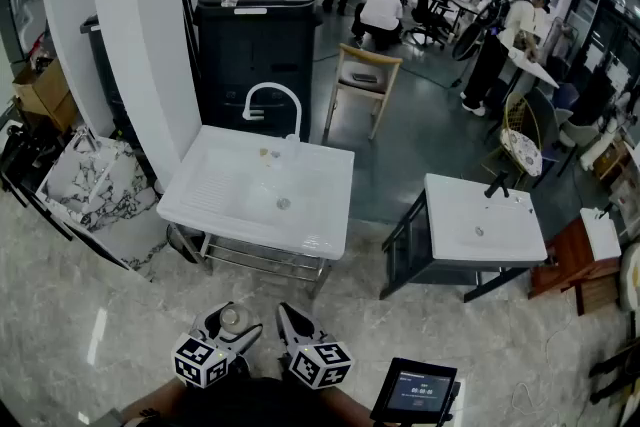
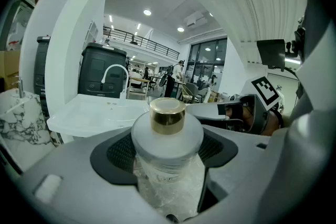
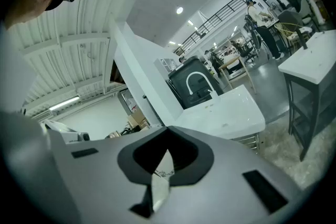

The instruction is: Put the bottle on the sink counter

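A small bottle [image 2: 168, 134] with a gold cap, frosted white shoulder and clear body stands upright between the jaws of my left gripper [image 2: 167, 162], which is shut on it. In the head view the bottle [image 1: 230, 317] and left gripper [image 1: 236, 323] are at the bottom edge, close to the person's body. My right gripper [image 1: 293, 323] is just beside it, its jaws together and holding nothing; the right gripper view shows only a thin slit between the jaws of my right gripper [image 3: 164, 168]. The white sink counter [image 1: 200, 205] with its curved white faucet [image 1: 272, 97] stands ahead, well apart from both grippers.
A second white sink [image 1: 500, 215] on a dark frame stands to the right. A black copier [image 1: 255, 35] and a wooden chair [image 1: 365, 80] are behind the near sink, marble slabs [image 1: 85, 175] lean at its left. A tablet [image 1: 415, 390] is at lower right. People are farther back.
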Demonstrator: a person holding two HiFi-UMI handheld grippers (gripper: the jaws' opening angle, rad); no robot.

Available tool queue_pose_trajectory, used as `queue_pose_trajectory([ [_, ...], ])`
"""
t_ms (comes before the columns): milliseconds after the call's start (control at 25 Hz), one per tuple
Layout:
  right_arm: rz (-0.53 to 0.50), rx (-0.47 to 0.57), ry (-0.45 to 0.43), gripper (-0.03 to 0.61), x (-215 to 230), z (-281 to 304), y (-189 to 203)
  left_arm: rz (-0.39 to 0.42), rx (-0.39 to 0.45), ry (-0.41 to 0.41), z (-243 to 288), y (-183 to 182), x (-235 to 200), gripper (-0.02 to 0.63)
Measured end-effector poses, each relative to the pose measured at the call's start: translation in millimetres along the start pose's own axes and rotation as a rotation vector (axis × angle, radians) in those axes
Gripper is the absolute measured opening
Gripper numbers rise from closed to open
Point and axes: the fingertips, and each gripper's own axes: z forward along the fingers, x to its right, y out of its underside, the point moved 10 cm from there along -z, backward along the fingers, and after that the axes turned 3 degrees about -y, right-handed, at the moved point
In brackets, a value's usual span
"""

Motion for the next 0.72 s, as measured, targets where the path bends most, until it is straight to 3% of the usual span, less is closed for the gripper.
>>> queue_pose_trajectory([
  [720,-0.017,0.103,0.064,-0.005,-25,9,-3,0.046,0.022,0.065,-10,-9,-27,0.337],
])
